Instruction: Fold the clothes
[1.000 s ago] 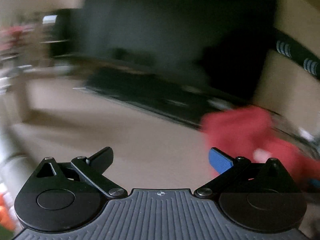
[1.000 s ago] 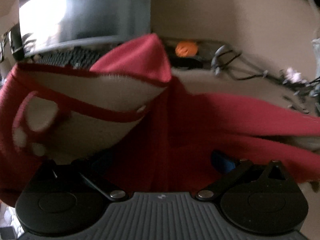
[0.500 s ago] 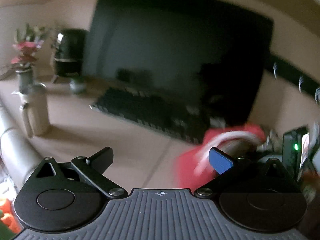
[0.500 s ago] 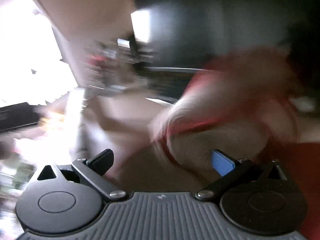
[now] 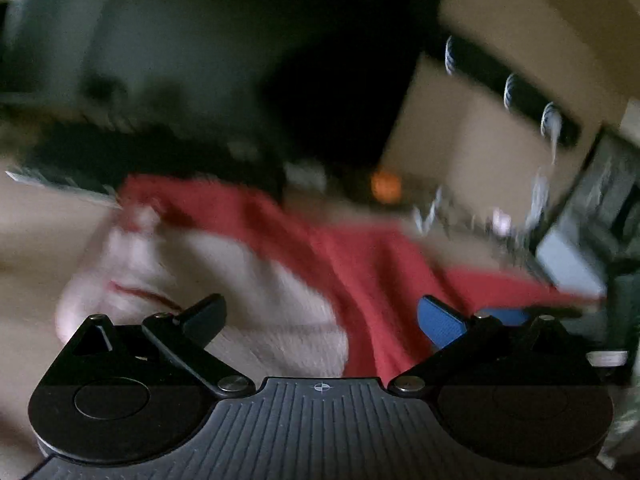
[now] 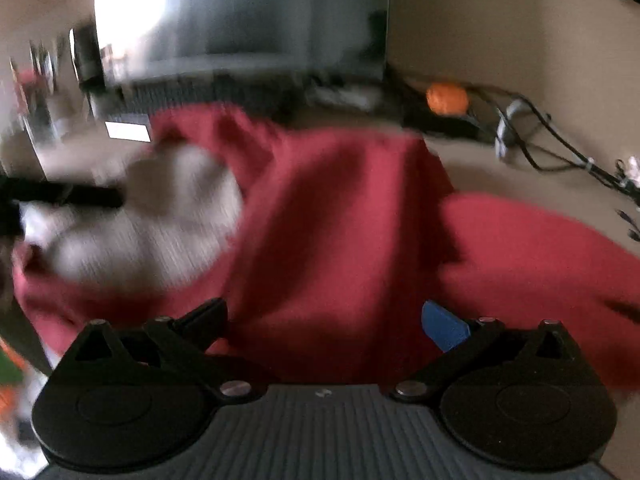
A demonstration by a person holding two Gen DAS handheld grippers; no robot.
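Red garment lies spread on a beige desk in front of two hand-held grippers.

Both views are blurred. The left gripper has its black and blue fingers spread wide with nothing between them; the garment, red with a pale, fleecy inner side turned up, lies on the desk just past the fingertips. The right gripper is likewise spread wide and holds nothing, its fingers hanging over the red cloth, which fills the gap between them. Behind the garment stand a dark monitor and a keyboard; an orange object and black cables lie to the right near the wall.
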